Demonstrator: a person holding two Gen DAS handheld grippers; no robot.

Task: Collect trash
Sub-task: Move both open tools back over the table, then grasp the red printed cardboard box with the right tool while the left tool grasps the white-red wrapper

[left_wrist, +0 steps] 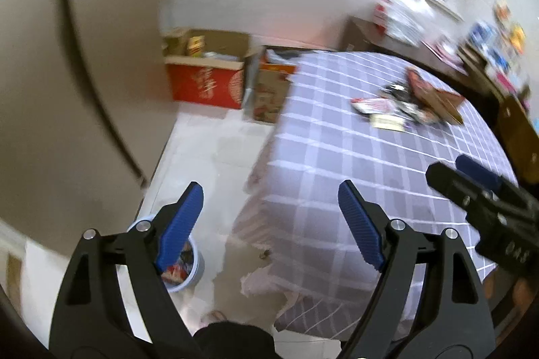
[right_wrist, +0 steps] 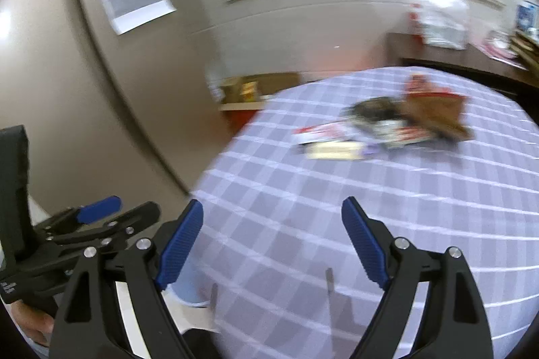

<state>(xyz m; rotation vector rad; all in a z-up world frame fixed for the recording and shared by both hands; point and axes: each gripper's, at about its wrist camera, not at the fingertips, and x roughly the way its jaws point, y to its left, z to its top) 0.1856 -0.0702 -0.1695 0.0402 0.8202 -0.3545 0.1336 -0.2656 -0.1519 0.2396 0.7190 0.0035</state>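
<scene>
Ribbed blue pads [left_wrist: 182, 224], both grippers [right_wrist: 272, 244] agape

My right gripper [right_wrist: 273, 237] hangs above the checked counter [right_wrist: 387, 190], jaws spread wide with nothing between them. A blurred heap of wrappers [right_wrist: 377, 126] lies well ahead. My left gripper [right_wrist: 101, 214] shows at my left.

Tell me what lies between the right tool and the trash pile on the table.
Only bare checked tablecloth lies between the open right tool and the trash pile, seen in the right wrist view.
</scene>
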